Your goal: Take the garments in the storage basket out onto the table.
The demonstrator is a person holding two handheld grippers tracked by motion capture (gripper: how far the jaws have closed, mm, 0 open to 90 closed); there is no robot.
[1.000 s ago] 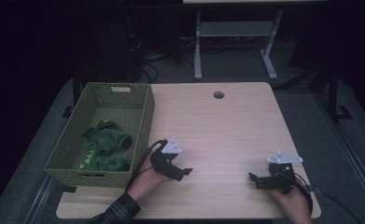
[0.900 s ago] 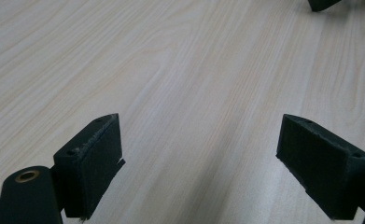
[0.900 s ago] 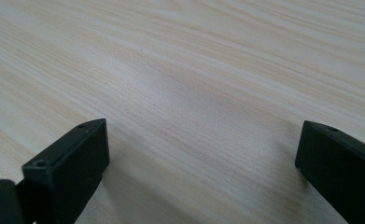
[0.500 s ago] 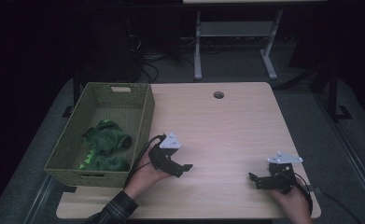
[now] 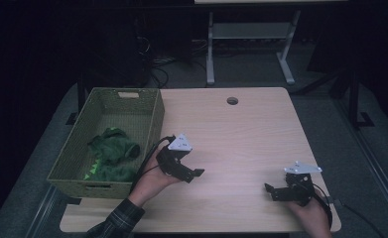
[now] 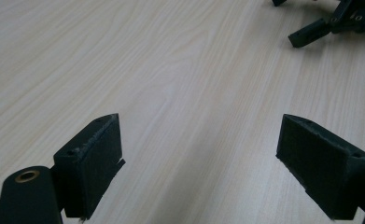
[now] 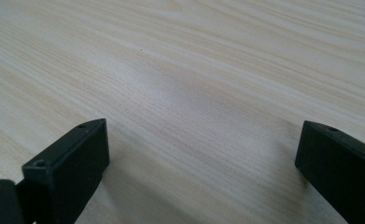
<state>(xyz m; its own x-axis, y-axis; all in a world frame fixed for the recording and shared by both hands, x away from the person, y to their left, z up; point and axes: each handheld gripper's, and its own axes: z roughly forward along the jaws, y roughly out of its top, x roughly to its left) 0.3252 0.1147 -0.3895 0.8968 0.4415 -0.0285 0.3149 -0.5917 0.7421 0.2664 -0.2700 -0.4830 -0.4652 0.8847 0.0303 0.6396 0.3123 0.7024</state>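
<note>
While both grippers sit low over the bare wood, nothing in hand yet. Left gripper (image 5: 187,172) just beside the wicker basket (image 5: 154,124), near the worktop's left edge toward the front, jaws spread wide with only tabletop between them, as seen in the left gripper view (image 6: 199,163). Right gripper (image 5: 277,192) close to the front right corner, resting on or just above the wood, jaws likewise wide apart and empty in the right gripper view (image 7: 203,168). Green cloth (image 5: 111,153) lying crumpled inside the basket, toward its front half, well clear of both sets of jaws.

Probably the opening of a fetch: left gripper nearest the basket, so likely the one to go for the cloth. Next move calls for lifting over the basket's near wall, turning the jaws downward, descending onto a raised fold and closing on a good bunch of fabric rather than a thin edge. Worth watching: the basket rim on the way in, and soft cloth slipping from a shallow pinch.
</note>
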